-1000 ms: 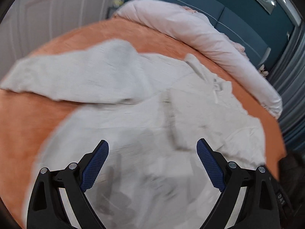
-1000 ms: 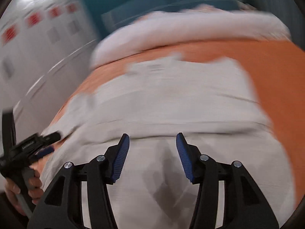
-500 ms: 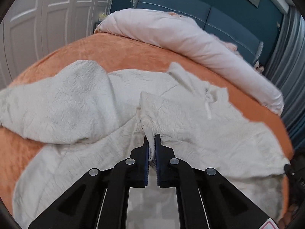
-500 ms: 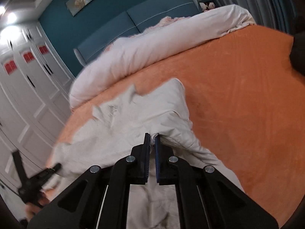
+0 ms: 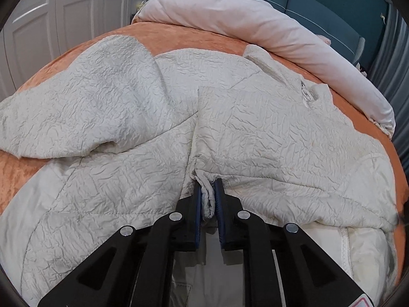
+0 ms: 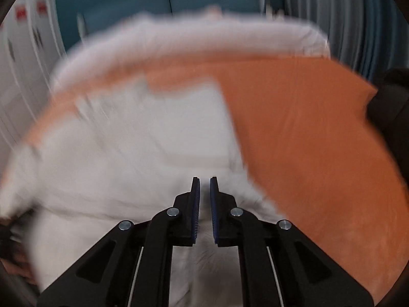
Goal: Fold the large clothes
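My left gripper (image 5: pixel 207 196) is clamped on a bunched edge of the cream jacket (image 5: pixel 255 128), which spreads ahead of my jaws across the orange bedspread (image 5: pixel 179 35), its long axis running away toward the pink duvet (image 5: pixel 255 18). A sleeve (image 5: pixel 76 107) lies flung out to the left. My right gripper (image 6: pixel 203 197) has its jaws nearly together with pale fabric between them; motion blur keeps me from judging how firmly. The jacket's near hem is hidden under both grippers.
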`<control>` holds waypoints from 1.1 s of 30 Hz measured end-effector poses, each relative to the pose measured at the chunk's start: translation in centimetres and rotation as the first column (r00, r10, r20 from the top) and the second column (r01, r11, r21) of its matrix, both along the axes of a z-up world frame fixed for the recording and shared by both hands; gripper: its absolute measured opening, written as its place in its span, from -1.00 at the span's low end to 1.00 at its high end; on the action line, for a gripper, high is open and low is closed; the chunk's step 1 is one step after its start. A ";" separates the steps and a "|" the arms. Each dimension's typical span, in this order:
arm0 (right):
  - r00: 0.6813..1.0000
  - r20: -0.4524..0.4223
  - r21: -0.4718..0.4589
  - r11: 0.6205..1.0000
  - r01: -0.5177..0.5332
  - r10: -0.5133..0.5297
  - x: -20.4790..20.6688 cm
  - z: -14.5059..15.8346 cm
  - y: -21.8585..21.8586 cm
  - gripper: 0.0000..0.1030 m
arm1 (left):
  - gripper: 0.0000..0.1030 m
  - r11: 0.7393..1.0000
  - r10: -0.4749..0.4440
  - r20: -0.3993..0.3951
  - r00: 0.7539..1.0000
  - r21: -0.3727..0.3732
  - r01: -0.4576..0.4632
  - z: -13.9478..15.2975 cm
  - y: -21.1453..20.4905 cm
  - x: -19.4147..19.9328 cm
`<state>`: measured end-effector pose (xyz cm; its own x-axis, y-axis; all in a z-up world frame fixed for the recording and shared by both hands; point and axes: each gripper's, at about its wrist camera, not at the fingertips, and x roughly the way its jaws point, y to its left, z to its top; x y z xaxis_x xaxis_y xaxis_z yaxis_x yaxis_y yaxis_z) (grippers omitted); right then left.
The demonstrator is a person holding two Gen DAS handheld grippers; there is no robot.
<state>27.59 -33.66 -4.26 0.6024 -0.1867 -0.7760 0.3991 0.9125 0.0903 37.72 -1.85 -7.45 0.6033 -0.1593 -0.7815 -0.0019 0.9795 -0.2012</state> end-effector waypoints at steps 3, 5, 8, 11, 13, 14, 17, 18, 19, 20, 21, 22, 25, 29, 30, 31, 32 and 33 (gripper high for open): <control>1.000 -0.021 0.017 1.000 0.009 -0.009 0.7 -0.9 -0.4 -0.91 | -0.69 0.994 0.027 -0.015 1.000 -0.108 -0.029 1.2 3.2 -1.8; 1.000 0.021 0.005 1.000 -0.003 0.003 -0.6 1.0 0.3 -0.82 | -0.37 0.982 0.078 -0.004 0.997 -0.170 -0.077 2.7 6.3 -3.1; 0.992 0.085 0.019 0.996 -0.091 0.089 -3.9 2.7 3.7 -0.82 | 0.08 0.966 0.193 0.070 0.979 -0.189 -0.177 5.2 13.1 -5.6; 0.978 0.109 0.021 0.983 -0.180 0.177 -6.7 3.0 8.0 -0.82 | 0.16 0.926 0.362 0.080 0.929 -0.150 -0.347 5.8 21.3 -6.6; 0.963 0.127 0.045 0.968 -0.247 0.239 -9.0 3.0 10.8 -0.82 | 0.16 0.871 0.474 0.029 0.880 -0.163 -0.464 4.9 27.7 -6.6; 0.955 0.135 0.050 0.961 -0.274 0.265 -10.6 3.3 12.0 -0.82 | 0.16 0.838 0.523 0.005 0.852 -0.187 -0.513 4.5 30.3 -6.7; 0.933 0.144 0.031 0.941 -0.336 0.329 -12.1 2.4 15.1 -0.60 | 0.16 0.714 0.663 -0.055 0.747 -0.255 -0.652 2.7 37.4 -7.2; 0.931 0.123 0.028 0.937 -0.350 0.344 -11.8 1.9 16.3 -0.47 | 0.16 0.678 0.692 -0.070 0.719 -0.278 -0.680 2.1 39.3 -7.1; 0.929 0.108 0.025 0.933 -0.360 0.355 -11.9 1.0 17.3 -0.45 | 0.16 0.658 0.705 -0.088 0.703 -0.289 -0.696 1.5 40.4 -6.9; 0.929 0.104 0.010 0.934 -0.357 0.354 -11.8 0.1 17.7 -0.44 | 0.15 0.642 0.710 -0.110 0.696 -0.306 -0.703 1.0 41.3 -6.4; 0.930 0.106 -0.003 0.935 -0.355 0.353 -12.5 -0.4 18.1 -0.43 | 0.14 0.625 0.712 -0.129 0.690 -0.330 -0.707 0.3 42.1 -6.0; 0.930 0.107 -0.014 0.935 -0.353 0.353 -12.6 -0.8 18.3 -0.41 | 0.10 0.622 0.719 -0.115 0.685 -0.334 -0.708 0.3 42.2 -5.6; 0.931 0.094 -0.030 0.936 -0.352 0.353 -12.4 -1.3 18.6 -0.34 | -0.78 0.687 0.654 -0.089 0.751 -0.347 -0.639 1.5 41.5 -3.7; 0.929 0.093 -0.022 0.934 -0.357 0.358 -13.2 -1.3 18.6 -0.29 | -0.93 0.796 0.561 0.068 0.825 -0.319 -0.515 7.7 37.0 -1.9; 0.929 0.096 -0.013 0.934 -0.357 0.357 -13.1 -1.4 18.5 -0.29 | -0.94 0.837 0.504 0.129 0.854 -0.314 -0.447 10.4 34.5 -1.6; 0.929 0.101 -0.004 0.934 -0.357 0.356 -13.1 -1.5 18.3 -0.29 | -0.94 0.871 0.449 0.181 0.875 -0.308 -0.383 12.5 31.9 -1.5; 0.929 0.106 0.004 0.934 -0.357 0.355 -13.2 -1.5 18.2 -0.29 | -0.94 0.900 0.390 0.235 0.890 -0.304 -0.314 14.7 29.1 -1.5; 0.929 0.109 0.009 0.934 -0.358 0.355 -13.3 -1.6 18.2 -0.29 | -0.94 0.925 0.318 0.286 0.904 -0.302 -0.230 17.0 25.5 -1.7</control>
